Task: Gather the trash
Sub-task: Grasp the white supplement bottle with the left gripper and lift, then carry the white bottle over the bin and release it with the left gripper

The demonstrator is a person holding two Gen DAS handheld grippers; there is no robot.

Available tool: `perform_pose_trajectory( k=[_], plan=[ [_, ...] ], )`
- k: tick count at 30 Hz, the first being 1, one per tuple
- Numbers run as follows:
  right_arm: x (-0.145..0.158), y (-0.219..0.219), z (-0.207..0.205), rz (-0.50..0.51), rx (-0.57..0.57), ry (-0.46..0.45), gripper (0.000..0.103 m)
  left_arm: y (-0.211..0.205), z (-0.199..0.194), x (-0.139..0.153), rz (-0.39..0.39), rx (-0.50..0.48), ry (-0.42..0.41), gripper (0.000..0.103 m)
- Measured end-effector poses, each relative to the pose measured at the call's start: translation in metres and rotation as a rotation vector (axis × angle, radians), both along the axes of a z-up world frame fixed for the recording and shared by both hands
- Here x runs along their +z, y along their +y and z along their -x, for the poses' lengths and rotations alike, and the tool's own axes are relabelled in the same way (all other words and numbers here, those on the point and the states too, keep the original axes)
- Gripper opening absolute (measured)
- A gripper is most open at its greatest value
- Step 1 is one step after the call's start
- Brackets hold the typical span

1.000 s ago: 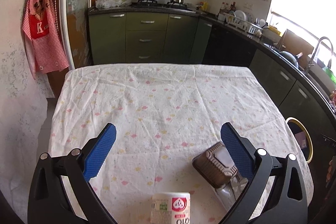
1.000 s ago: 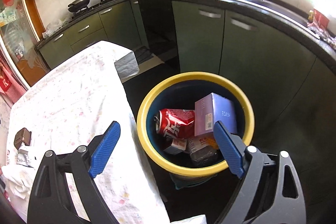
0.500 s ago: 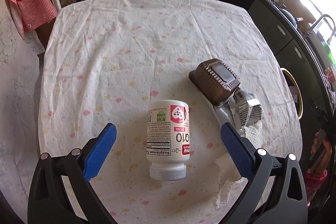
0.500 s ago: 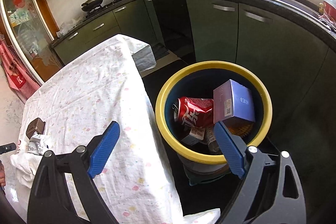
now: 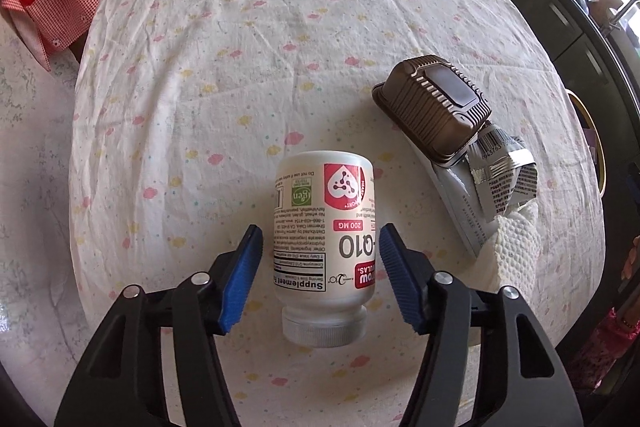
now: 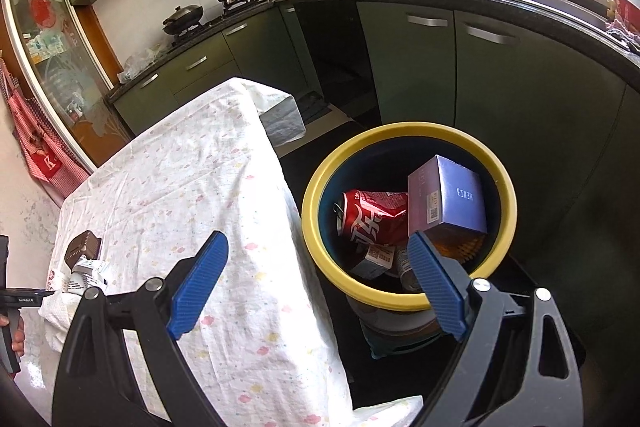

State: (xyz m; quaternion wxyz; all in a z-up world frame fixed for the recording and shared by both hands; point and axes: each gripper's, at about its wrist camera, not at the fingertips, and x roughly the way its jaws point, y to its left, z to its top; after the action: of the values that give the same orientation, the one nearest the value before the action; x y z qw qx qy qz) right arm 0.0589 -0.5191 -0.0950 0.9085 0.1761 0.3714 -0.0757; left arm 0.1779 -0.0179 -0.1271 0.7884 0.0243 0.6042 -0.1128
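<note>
My left gripper (image 5: pixel 320 267) straddles the supplement bottle (image 5: pixel 323 239) lying on the tablecloth (image 5: pixel 240 67); jaws have just been closing but the pads aren't touching it yet. I'd stay centred on the body, above the cap, then squeeze. Right gripper (image 6: pixel 316 283) is spread wide and empty beside the bin (image 6: pixel 404 303).

The right gripper (image 6: pixel 316 279) hangs wide open between the cloth-covered surface (image 6: pixel 208 187) and the yellow-rimmed bin (image 6: pixel 408 215) holding a red can (image 6: pixel 372 219).
</note>
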Motion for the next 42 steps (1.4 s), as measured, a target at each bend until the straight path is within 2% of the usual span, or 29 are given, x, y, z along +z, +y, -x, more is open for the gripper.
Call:
perform_pose_trajectory(
  k=[2, 8, 15, 20, 26, 32, 37, 42],
  plan=[
    [-0.002, -0.001, 0.000, -0.004, 0.001, 0.003, 0.087, 0.000, 0.000, 0.000, 0.002, -0.003, 0.005, 0.047],
    [-0.002, -0.001, 0.000, -0.005, 0.003, 0.002, 0.087, 0.001, 0.004, 0.012, 0.002, -0.024, -0.029, 0.047],
    [-0.002, 0.001, -0.001, 0.002, 0.010, 0.006, 0.086, -0.001, 0.010, 0.053, 0.008, -0.056, -0.120, 0.047],
    [0.000, -0.002, 0.001, 0.007, 0.005, 0.006, 0.086, -0.025, 0.016, 0.086, 0.034, -0.128, -0.174, 0.047],
    [0.009, -0.021, 0.016, 0.029, -0.038, -0.011, 0.086, -0.099, 0.022, 0.119, 0.102, -0.297, -0.213, 0.047],
    [0.008, -0.059, 0.041, 0.024, -0.134, -0.027, 0.087, -0.208, 0.025, 0.130, 0.156, -0.506, -0.194, 0.047],
    [-0.005, -0.094, 0.061, -0.038, -0.209, -0.037, 0.087, -0.309, 0.024, 0.125, 0.178, -0.656, -0.155, 0.047],
    [-0.016, -0.115, 0.073, -0.077, -0.242, -0.043, 0.087, -0.395, 0.019, 0.103, 0.190, -0.740, -0.102, 0.047]
  ],
)
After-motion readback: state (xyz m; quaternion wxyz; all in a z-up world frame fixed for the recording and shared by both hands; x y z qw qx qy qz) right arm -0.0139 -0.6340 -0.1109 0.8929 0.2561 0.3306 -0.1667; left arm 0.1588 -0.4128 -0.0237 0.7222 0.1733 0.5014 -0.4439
